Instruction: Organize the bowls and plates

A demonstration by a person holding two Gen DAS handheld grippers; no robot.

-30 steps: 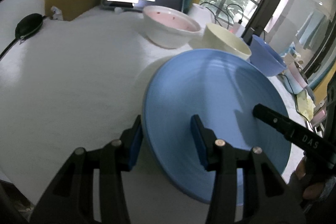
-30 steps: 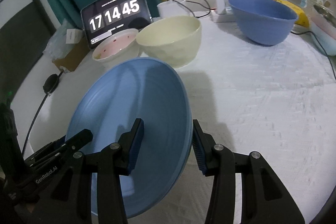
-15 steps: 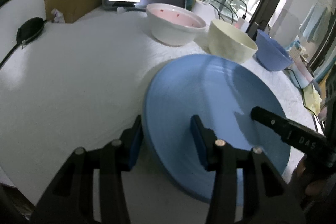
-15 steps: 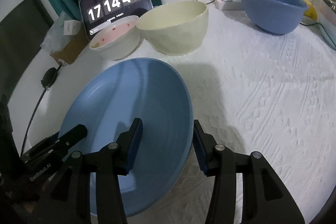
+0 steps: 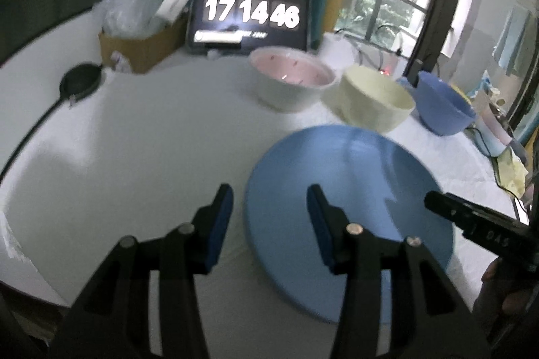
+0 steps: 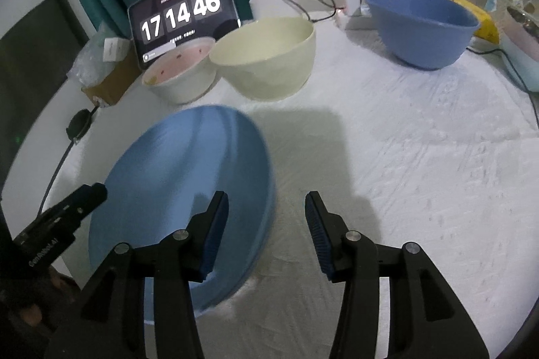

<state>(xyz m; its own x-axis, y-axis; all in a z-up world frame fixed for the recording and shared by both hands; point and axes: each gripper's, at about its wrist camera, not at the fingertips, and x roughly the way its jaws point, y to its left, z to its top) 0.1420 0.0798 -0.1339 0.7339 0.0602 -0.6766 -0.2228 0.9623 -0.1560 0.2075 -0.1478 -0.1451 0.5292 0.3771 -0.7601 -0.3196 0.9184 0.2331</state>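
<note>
The blue plate (image 6: 188, 190) is being left flat near the tabletop's front edge, straddled unpinched by the half-open left gripper (image 5: 269, 217) and right gripper (image 6: 266, 221)

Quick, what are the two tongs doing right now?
Left tongs: open, holding nothing, straddling the blue plate's edge.
Right tongs: open, holding nothing, same.

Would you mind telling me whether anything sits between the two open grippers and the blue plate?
Nothing visible does. The left gripper and right gripper each straddle an opposite edge of the blue plate with jaws apart. The bowls stand farther back, clear of both.
</note>
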